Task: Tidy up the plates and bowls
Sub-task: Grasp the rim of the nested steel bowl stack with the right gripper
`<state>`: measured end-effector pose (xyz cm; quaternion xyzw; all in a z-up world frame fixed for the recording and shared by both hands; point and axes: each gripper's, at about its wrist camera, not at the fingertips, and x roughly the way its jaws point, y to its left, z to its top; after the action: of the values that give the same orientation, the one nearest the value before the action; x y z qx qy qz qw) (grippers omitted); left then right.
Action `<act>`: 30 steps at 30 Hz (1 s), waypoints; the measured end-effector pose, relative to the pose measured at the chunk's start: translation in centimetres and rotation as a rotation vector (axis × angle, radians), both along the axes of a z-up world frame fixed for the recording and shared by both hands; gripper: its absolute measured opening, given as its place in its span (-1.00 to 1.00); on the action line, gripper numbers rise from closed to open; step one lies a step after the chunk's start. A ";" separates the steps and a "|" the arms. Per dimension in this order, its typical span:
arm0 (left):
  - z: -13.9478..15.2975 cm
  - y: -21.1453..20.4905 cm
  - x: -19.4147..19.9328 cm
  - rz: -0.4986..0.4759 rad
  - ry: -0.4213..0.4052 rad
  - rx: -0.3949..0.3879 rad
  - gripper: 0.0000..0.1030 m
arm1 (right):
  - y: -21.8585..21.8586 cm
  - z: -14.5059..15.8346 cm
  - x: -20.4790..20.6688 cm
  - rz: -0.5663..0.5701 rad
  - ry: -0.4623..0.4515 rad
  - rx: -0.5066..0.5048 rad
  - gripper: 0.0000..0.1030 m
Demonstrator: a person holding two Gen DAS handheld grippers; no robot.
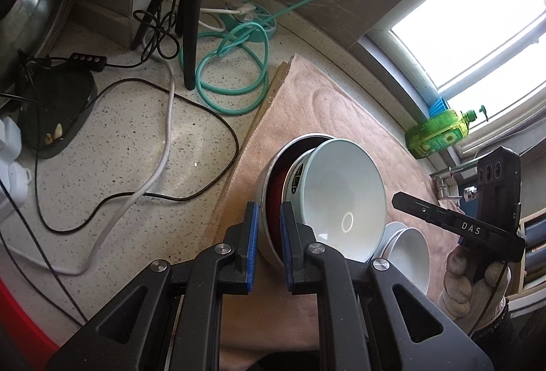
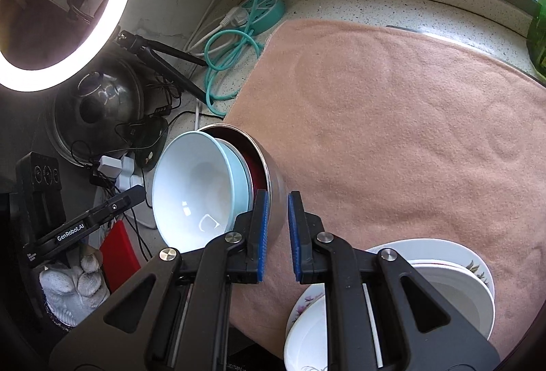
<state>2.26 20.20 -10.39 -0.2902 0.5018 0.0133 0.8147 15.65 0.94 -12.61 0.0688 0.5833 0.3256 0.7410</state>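
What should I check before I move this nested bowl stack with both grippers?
1. Left gripper clamped on the steel bowl rim: ok.
2. Right gripper clamped on the same bowl's rim: ok.
3. Pale blue bowl seated level inside: not ok, it tips outward.
4. Bare pink towel for set-down: ok.
5. Clearance from the white bowls: cannot tell.
6. Steel bowl's base off the towel: cannot tell.

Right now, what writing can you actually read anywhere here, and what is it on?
"DAS": on the right tool's black bar.
"GenRobot.AI": on the left tool's black bar.
Green bottle label: too blurred to read.
Dark mark on the pale bowl's outside: unreadable.
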 end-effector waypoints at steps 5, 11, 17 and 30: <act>-0.9 -0.2 0.2 -0.004 0.009 -0.037 -0.78 | 0.5 -0.8 -0.4 -0.006 0.017 0.001 -0.76; -1.3 -0.4 0.5 -0.010 0.015 -0.033 -0.78 | 1.1 -1.2 -0.6 -0.017 0.026 -0.010 -0.76; -1.8 -0.2 0.6 -0.014 0.025 -0.033 -0.78 | 1.9 -1.6 -0.9 -0.010 0.021 -0.038 -0.76; -2.3 -0.9 1.1 -0.075 0.022 0.002 -0.82 | 2.3 -2.2 -1.1 -0.018 0.019 -0.059 -0.77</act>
<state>3.39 19.33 -12.69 -0.2700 0.5214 -0.0136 0.8094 14.51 3.20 -14.81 0.0552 0.5989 0.3008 0.7402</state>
